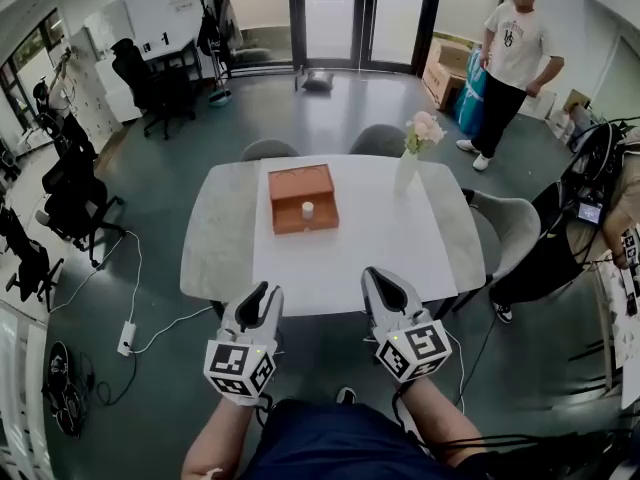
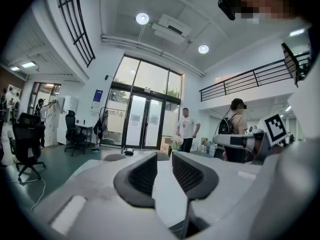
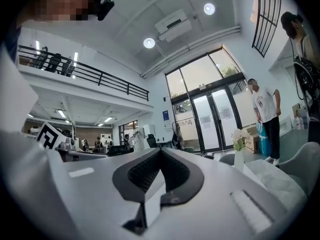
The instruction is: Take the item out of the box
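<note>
In the head view an open orange box [image 1: 300,197] sits on the white table [image 1: 360,248], a little left of its middle. A small white item [image 1: 307,209] stands upright inside it. Both grippers hover at the near table edge, well short of the box. My left gripper [image 1: 265,292] [image 2: 165,158] shows a narrow gap between its pads with nothing in it. My right gripper [image 1: 373,275] [image 3: 160,152] has its fingertips touching and holds nothing.
A white vase of pink flowers [image 1: 413,154] stands on the table right of the box. Grey chairs [image 1: 378,140] ring the table. A person [image 1: 513,63] stands at the far right by cardboard boxes. Cables and a power strip [image 1: 127,337] lie on the floor at left.
</note>
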Action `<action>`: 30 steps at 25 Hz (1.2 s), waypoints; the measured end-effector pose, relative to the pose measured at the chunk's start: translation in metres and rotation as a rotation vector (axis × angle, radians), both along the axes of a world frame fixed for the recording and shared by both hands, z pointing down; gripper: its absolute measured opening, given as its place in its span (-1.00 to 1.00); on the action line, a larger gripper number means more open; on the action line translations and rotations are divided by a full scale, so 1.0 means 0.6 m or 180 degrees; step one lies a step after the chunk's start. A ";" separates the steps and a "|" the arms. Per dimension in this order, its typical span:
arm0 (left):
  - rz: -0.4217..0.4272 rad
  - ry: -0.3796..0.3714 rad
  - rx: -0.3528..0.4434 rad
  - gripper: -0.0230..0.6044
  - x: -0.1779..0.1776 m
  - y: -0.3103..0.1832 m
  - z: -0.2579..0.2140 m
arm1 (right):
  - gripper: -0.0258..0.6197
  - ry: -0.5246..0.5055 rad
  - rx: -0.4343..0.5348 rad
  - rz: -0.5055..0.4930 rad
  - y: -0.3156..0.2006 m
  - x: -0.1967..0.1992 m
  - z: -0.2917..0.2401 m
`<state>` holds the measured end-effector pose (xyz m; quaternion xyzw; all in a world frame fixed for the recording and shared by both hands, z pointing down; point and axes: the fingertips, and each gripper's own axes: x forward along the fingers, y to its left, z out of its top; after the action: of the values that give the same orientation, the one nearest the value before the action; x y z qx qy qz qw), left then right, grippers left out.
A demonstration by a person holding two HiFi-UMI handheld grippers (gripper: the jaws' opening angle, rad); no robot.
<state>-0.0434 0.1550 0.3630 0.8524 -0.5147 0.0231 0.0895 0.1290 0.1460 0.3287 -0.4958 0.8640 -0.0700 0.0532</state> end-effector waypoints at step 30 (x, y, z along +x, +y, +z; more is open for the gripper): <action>0.0154 0.0077 -0.0097 -0.59 -0.033 -0.252 0.035 | -0.91 0.0126 -0.0252 0.0162 -0.232 -0.025 0.045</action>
<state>-0.0635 0.0036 0.3840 0.8633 -0.4924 0.0228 0.1081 0.1140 0.0069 0.3557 -0.5206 0.8485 -0.0928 0.0183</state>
